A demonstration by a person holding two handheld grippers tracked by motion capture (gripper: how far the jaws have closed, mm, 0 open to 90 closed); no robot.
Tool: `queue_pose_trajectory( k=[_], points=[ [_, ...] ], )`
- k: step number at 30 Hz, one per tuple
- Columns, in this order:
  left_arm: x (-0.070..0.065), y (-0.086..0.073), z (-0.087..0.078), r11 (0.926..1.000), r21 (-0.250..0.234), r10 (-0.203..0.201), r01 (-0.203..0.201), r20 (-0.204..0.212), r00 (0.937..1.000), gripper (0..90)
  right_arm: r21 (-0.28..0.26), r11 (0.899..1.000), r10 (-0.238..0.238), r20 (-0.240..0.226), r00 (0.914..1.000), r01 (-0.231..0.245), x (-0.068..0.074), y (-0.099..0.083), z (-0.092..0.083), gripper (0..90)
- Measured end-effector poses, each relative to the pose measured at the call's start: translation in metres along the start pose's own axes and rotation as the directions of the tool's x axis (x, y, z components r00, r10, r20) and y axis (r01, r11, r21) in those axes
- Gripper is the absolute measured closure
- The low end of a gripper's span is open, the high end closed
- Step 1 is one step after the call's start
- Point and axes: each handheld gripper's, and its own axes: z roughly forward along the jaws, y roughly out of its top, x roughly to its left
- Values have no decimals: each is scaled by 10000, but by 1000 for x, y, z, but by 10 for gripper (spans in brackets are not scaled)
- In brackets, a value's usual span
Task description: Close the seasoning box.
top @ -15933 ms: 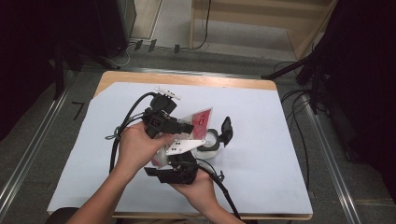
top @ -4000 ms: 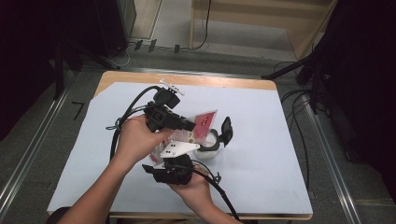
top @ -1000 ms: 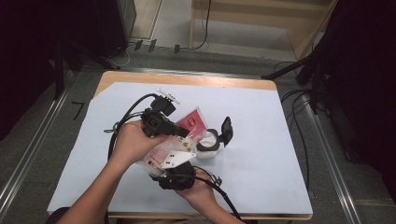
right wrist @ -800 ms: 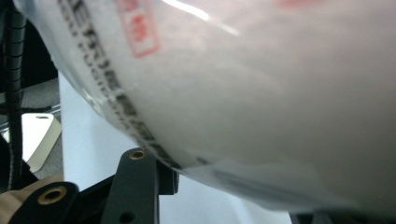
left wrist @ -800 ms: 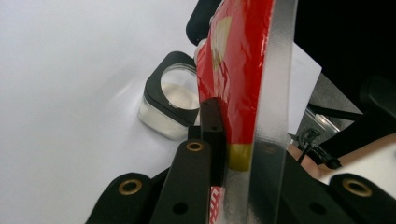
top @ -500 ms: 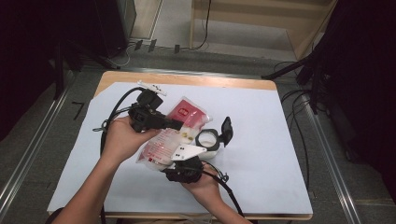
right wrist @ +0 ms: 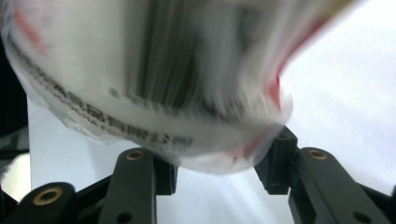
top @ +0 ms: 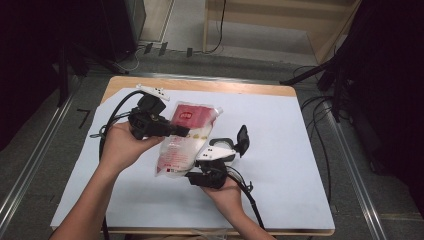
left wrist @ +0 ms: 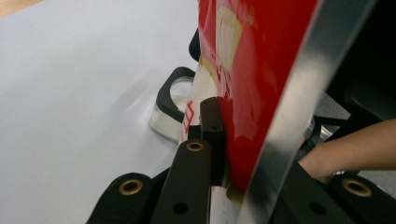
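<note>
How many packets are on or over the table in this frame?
1. A red-and-clear packet, held over the table's middle: the left gripper is shut on its edge and the right gripper is at its lower end. Nothing shows whether another lies hidden beneath it.

- High view: fixed above the person's side, looking forward and down over the whole bench (top: 280, 145); both forearms enter from the bottom edge.
- Left gripper view: rides the left tool (left wrist: 219, 140), looking along its jaws, very close to the red-and-white bag (left wrist: 252, 70).
- Right gripper view: rides the right tool (right wrist: 219, 158), looking up at the bag's blurred underside (right wrist: 154, 79).
- Shared: the bag (top: 187, 137) and the white bench cover (left wrist: 70, 93).
</note>
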Motion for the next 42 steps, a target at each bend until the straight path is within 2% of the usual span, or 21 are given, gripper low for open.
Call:
queue_pose_trajectory(
  k=[1, 2, 5, 7, 10, 18, 19, 21, 24, 26, 29, 33, 36, 38, 42],
  points=[
    [1, -1, -1, 10000, 0, 4, -4, 71, 10000, 899, 0, 10000, 0, 0, 10000, 0, 0, 0, 0, 572],
    [4, -2, -2, 9999, -59, -113, 114, 282, 9995, 900, 31, 9998, -192, 188, 9996, 192, -1, 1, -2, 573],
    [6, -3, -4, 9997, -156, -187, 195, 488, 9986, 900, 24, 9999, -130, 270, 9996, 130, -3, 2, -3, 572],
    [9, -4, -6, 9997, -152, -164, 172, 534, 9984, 900, 4, 9997, 240, 182, 9995, -240, -7, 3, -4, 581],
    [12, -6, -8, 9998, -104, -143, 149, 534, 9985, 900, 73, 9999, 115, 278, 9995, -117, -5, 3, -5, 575],
    [16, -6, -13, 9986, -259, -451, 468, 637, 9969, 900, 558, 9984, -120, -134, 9998, 127, 2, 8, -3, 574],
    [16, -6, -14, 9977, -287, -600, 618, 602, 9964, 900, 639, 9977, -198, -219, 9996, 212, 2, 9, -2, 572],
    [19, -7, -17, 9974, -409, -578, 601, 563, 9967, 900, 722, 9969, -294, -264, 9992, 312, 5, 10, -2, 572],
    [21, -8, -23, 9950, -623, -731, 777, 740, 9946, 900, 747, 9965, -352, -318, 9989, 375, 6, 10, -2, 571],
    [23, -8, -27, 9938, -743, -772, 824, 696, 9946, 900, 864, 9955, -363, -325, 9988, 390, 6, 10, -3, 570],
    [31, -11, -32, 9918, -878, -898, 925, 339, 9954, 900, 959, 9944, -400, -364, 9985, 434, 5, 9, -3, 570],
    [45, -17, -33, 9857, -1076, -1284, 1299, 209, 9915, 900, 946, 9945, -398, -560, 9976, 450, 5, 10, -5, 568],
    [56, -21, -27, 9820, -1265, -1414, 1401, -13, 9899, 900, 987, 9942, -357, -688, 9970, 425, 4, 12, -8, 561],
    [59, -22, -25, 9816, -1287, -1436, 1412, -87, 9896, 900, 992, 9943, -333, -666, 9972, 398, 4, 12, -8, 559],
    [69, -23, -14, 9815, -1213, -1547, 1478, -498, 9867, 900, 1057, 9939, -236, -635, 9977, 302, 1, 12, -11, 552]
  ],
)
